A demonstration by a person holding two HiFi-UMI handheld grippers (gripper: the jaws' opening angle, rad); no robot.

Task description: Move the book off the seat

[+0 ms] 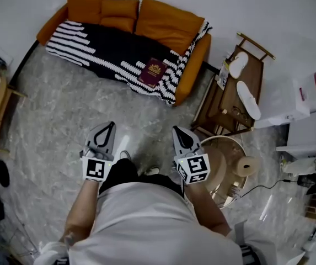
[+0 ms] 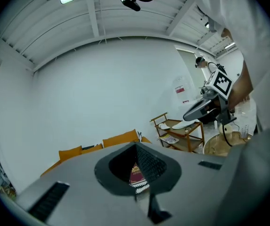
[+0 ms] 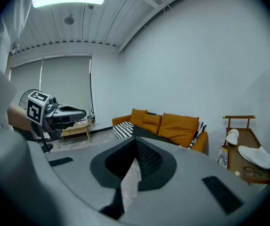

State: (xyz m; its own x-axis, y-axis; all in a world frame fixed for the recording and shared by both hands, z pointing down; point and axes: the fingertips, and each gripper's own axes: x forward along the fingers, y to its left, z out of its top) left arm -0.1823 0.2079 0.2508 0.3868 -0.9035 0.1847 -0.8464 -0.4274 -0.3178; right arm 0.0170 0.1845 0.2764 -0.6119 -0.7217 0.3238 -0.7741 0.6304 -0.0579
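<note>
**A:** Now, what is being entered for the book?

**B:** Item one, book (image 1: 153, 72): maroon cover with a gold emblem. It is lying flat on the striped blanket (image 1: 91, 46) that is covering the sofa (image 1: 199, 59) seat. It is sitting well ahead of both tools, between their lines and somewhat nearer the right one's.

**A:** And the tools themselves?

**B:** Item two, left hand-held gripper (image 1: 110, 125): its jaws are pressing together at the tips and pinching nothing. It is pointing out over the floor (image 1: 64, 120), and the book is showing straight beyond its tips. Item three, right hand-held gripper (image 1: 177, 129): its jaws are likewise pressing together and carrying nothing. The sofa is showing ahead of it and a little to its right.

**A:** Anything else being listed?

**B:** Item four, wooden cart (image 1: 222, 95): it is holding white slippers (image 1: 248, 99) and standing ahead of the right hand-held gripper, off to its right, beside the sofa's end. It is not looking like part of the job.

**A:** How is progress being scored?

**B:** I am judging it as not begun, since nothing is touching the book and it is resting on the seat. What is remaining, by my reading, is closing the distance to the sofa, spreading one pair of jaws, pinching the book, lifting it clear and setting it down off the seat. The pictures are not settling where it should go.
</note>
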